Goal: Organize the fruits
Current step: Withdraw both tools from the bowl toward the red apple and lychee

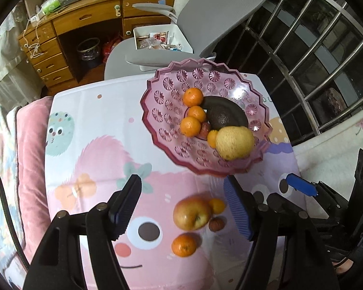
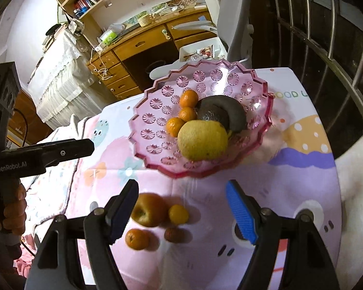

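Note:
A pink cut-glass bowl (image 1: 171,101) (image 2: 155,111) on the cartoon-print cloth holds several tangerines (image 1: 193,96), a dark avocado (image 1: 220,117), a dark curved fruit (image 1: 232,108) and a yellow pear (image 1: 233,142) (image 2: 202,142). In front of the bowl, on the cloth, lie an apple (image 1: 192,212) (image 2: 149,209), a small yellow-orange fruit (image 1: 217,205) (image 2: 178,214), a brown nut-like fruit (image 1: 216,224) (image 2: 173,235) and a tangerine (image 1: 184,244) (image 2: 137,239). My left gripper (image 1: 184,205) hangs open above the apple, pads clear of it. My right gripper (image 2: 182,212) is open over the same loose fruits and holds nothing.
A grey office chair (image 1: 217,12) with a white bin (image 1: 157,36) on its seat stands behind the table, and a wooden desk (image 1: 84,21) beyond it. A metal railing (image 1: 314,48) runs along the right. Pink bedding (image 1: 29,145) borders the table's left. A hand (image 2: 14,207) grips a handle at the left.

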